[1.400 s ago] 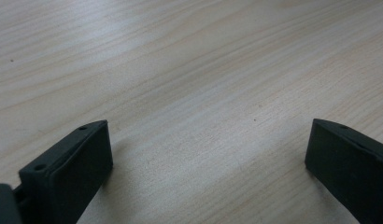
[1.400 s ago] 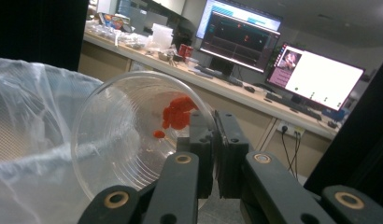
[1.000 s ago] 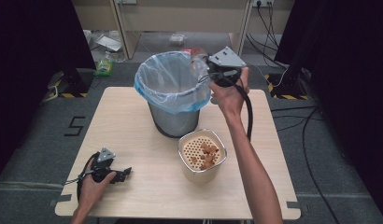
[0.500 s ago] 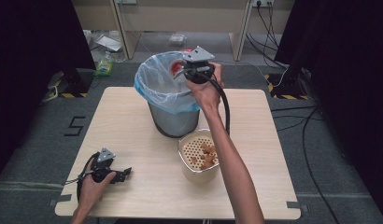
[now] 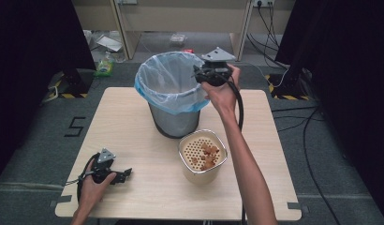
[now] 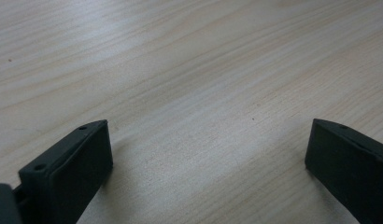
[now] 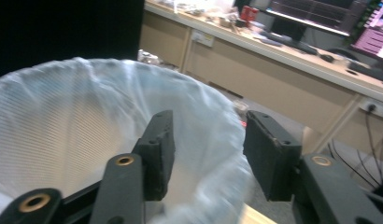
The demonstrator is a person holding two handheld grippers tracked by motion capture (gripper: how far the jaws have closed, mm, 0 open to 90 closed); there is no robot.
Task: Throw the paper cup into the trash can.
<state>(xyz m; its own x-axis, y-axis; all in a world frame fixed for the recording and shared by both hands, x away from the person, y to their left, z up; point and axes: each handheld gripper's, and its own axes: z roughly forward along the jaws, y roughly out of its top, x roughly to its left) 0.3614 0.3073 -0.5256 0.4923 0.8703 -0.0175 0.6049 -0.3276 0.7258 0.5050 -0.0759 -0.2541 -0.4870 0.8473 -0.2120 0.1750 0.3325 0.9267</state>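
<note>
**Two grippers, lined bin, perforated pot on wooden table**

While held up at the far rim of the bin: right gripper point(image 5: 199, 75), gripped in the right hand point(image 5: 220, 91), jaws spread with nothing between them. Just beyond and below the fingertips point(image 7: 161, 140), the pale blue bin liner point(image 7: 63, 140), its folded rim passing under both jaws. Grey three-cornered plate uppermost; black cable trailing down along the forearm.

Lined metal bin point(image 5: 173, 117): upright, directly beneath and beside the right fingertips, contents not discernible.

Perforated pot point(image 5: 202, 157): cream, upright, well below the right gripper, just beside the bin's base; a few orange-brown pieces point(image 5: 208, 154) lying on its holed insert.

Left gripper point(image 5: 122, 174): low on the wooden table point(image 5: 134, 122), held in the left hand point(image 5: 94, 180), jaws spread wide; bare wood grain between and ahead of the fingertips point(image 6: 82, 158). Well apart from pot and bin.
</note>
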